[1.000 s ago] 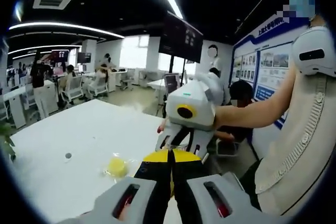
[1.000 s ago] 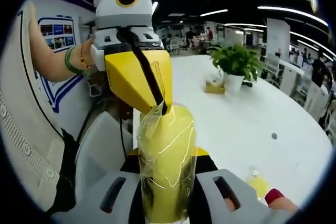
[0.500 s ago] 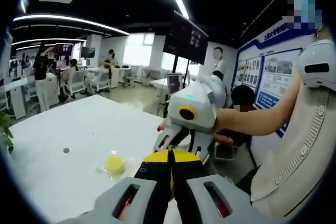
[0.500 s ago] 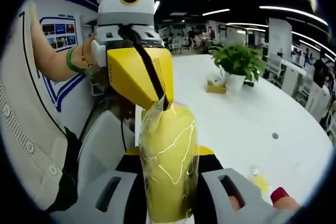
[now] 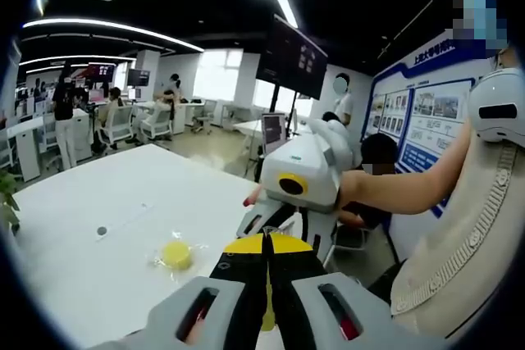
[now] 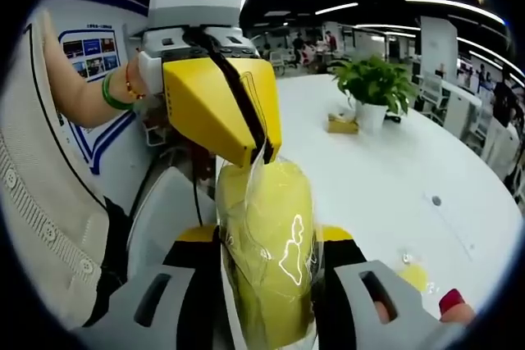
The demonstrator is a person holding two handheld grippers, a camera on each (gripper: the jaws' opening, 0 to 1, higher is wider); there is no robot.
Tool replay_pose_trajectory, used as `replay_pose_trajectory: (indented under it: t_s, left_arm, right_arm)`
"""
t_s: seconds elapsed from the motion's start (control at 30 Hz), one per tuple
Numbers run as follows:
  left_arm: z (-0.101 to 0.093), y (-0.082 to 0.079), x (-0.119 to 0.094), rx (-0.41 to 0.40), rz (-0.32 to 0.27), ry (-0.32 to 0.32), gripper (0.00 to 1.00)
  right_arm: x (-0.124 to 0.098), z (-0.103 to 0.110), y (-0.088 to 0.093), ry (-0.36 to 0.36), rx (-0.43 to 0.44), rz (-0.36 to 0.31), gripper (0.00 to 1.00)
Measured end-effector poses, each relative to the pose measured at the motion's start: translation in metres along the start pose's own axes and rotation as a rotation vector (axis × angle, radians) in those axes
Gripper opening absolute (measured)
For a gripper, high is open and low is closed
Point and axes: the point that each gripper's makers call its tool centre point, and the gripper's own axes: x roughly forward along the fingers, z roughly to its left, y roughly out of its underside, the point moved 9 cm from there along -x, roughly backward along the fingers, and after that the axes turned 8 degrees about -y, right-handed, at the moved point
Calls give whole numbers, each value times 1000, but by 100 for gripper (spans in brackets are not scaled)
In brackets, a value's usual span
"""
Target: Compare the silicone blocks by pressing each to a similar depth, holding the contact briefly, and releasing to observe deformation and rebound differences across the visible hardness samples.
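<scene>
A yellow silicone block (image 6: 267, 219) in a clear plastic wrap stands upright between the jaws of my right gripper (image 6: 267, 245), which is shut on it. My left gripper (image 6: 264, 156) reaches in from the upper left, its yellow jaws shut on the top edge of the wrap. In the left gripper view, my left gripper (image 5: 267, 241) is closed, with a thin yellow strip showing between the jaws. The right gripper (image 5: 283, 227) sits just behind them. A second wrapped yellow block (image 5: 175, 254) lies on the white table (image 5: 123, 202); it also shows as the block (image 6: 417, 275) at the lower right.
A potted plant (image 6: 373, 84) and a small yellow box (image 6: 343, 125) stand far out on the table. A small round hole (image 6: 436, 200) marks the tabletop. A person's arm (image 5: 402, 190) holds the right gripper. Desks, chairs and people fill the office behind.
Both views have shifted slightly with the hands. The held block now leans a little more, and the left gripper's jaws sit closer and larger above it.
</scene>
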Motion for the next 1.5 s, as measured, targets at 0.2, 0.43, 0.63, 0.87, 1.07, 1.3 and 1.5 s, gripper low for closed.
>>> replay_pose_trajectory:
  t_s: [0.2, 0.43, 0.63, 0.87, 1.07, 1.3, 1.5]
  left_arm:
    - [-1, 1, -1, -4, 0, 1, 0]
    - [0, 3, -3, -11, 5, -10, 0]
    - [1, 5, -5, -14, 5, -20, 0]
    - [3, 8, -6, -53, 18, -26, 0]
    - [2, 8, -4, -63, 10, -22, 0]
    - [5, 15, -3, -68, 27, -29, 0]
    - [9, 19, -3, -121, 30, -24, 0]
  right_arm:
    - [3, 3, 1, -11, -4, 8, 47]
    - [2, 4, 0, -2, 3, -14, 54]
    - [-1, 3, 1, 36, 13, -27, 58]
    - [-5, 5, 0, 79, 31, -74, 67]
    - [-9, 8, 0, 97, 39, -103, 70]
    - [-23, 18, -2, 142, 42, -206, 73]
    - [-34, 24, 2, 171, 64, -293, 81]
